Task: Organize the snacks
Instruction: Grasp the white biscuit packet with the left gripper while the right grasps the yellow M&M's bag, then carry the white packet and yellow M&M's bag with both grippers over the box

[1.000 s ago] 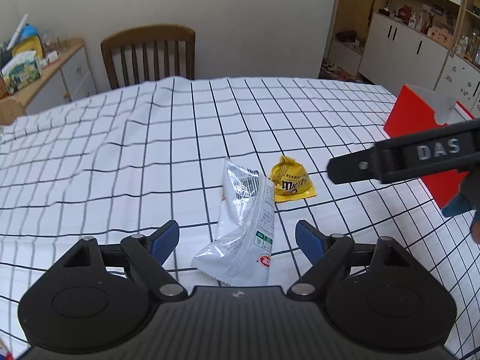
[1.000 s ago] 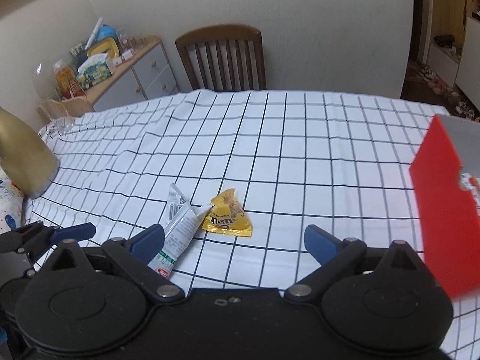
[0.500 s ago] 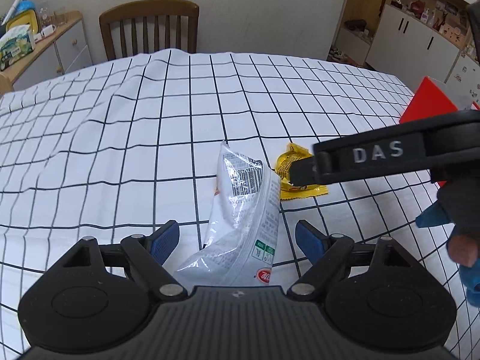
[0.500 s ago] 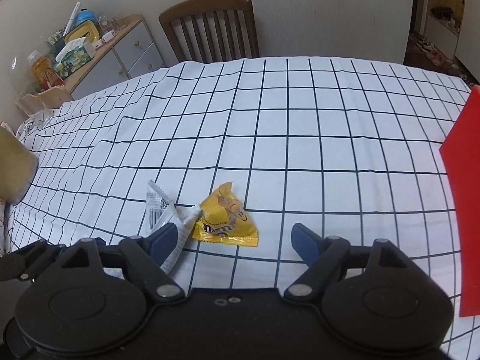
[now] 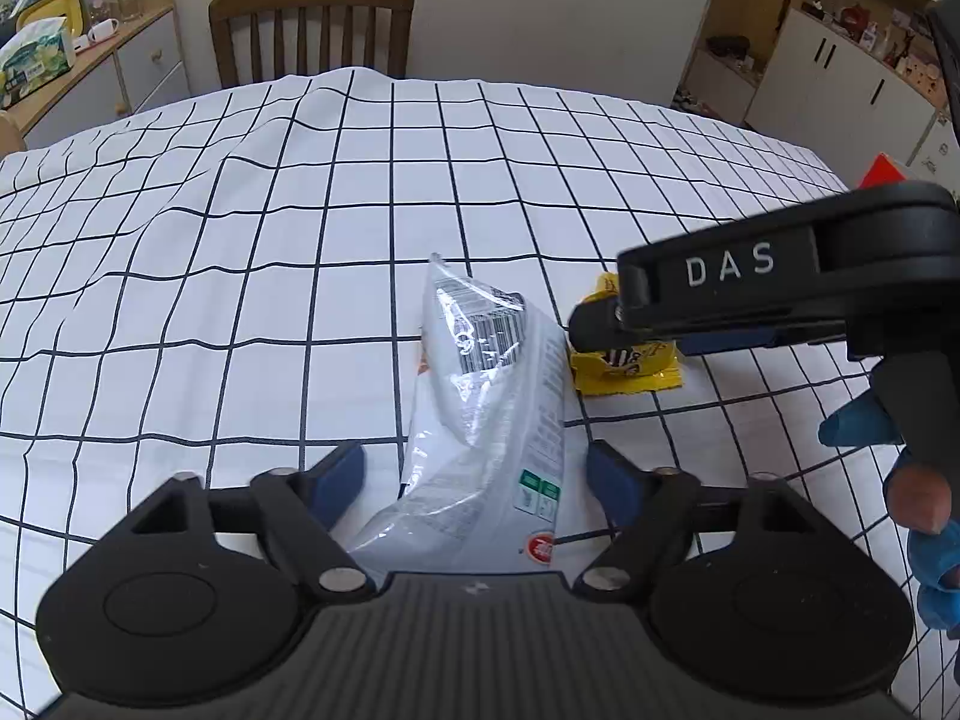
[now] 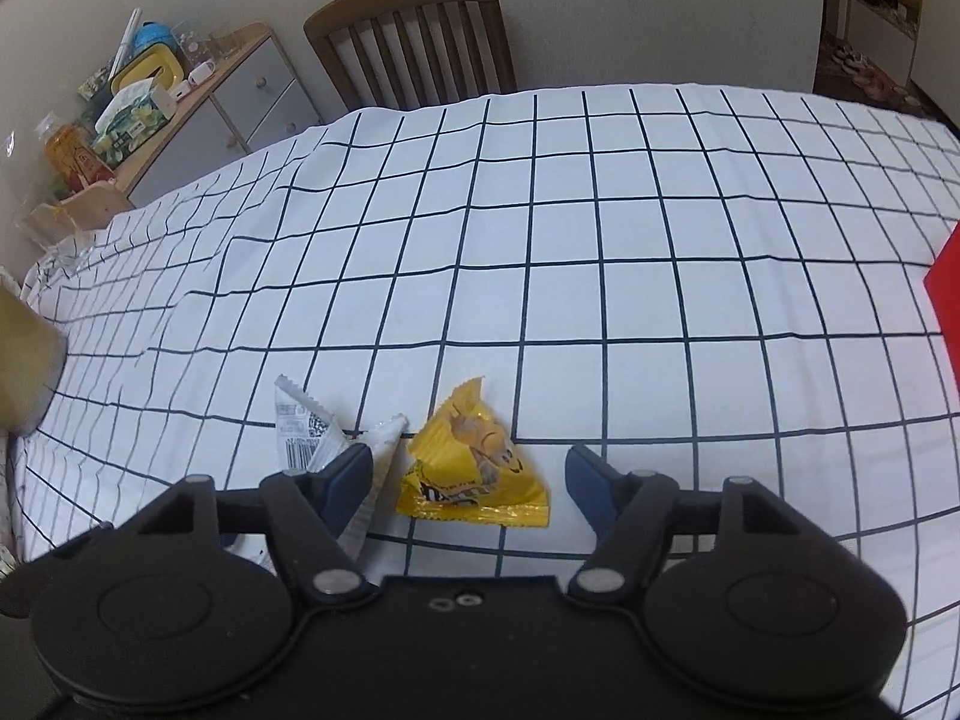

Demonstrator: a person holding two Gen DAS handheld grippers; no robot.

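A silver-white snack bag (image 5: 492,420) lies on the checked tablecloth (image 5: 240,240), its near end between the open fingers of my left gripper (image 5: 477,471). It also shows in the right wrist view (image 6: 312,438), partly behind my left fingertip. A small yellow candy packet (image 6: 474,468) lies beside it, between the open fingers of my right gripper (image 6: 471,477). In the left wrist view the yellow packet (image 5: 624,369) is half hidden by the right gripper's black finger (image 5: 750,288). Neither gripper touches a snack as far as I can see.
A red box (image 6: 945,300) stands at the table's right edge. A wooden chair (image 5: 312,24) stands at the far side. A sideboard (image 6: 198,114) with bottles and tissue packs is at the left. Cabinets (image 5: 840,60) are at the back right.
Both grippers have moved forward and down. The silver bag now sits deeper between my left fingers and the yellow packet sits between my right fingers. Both stay open.
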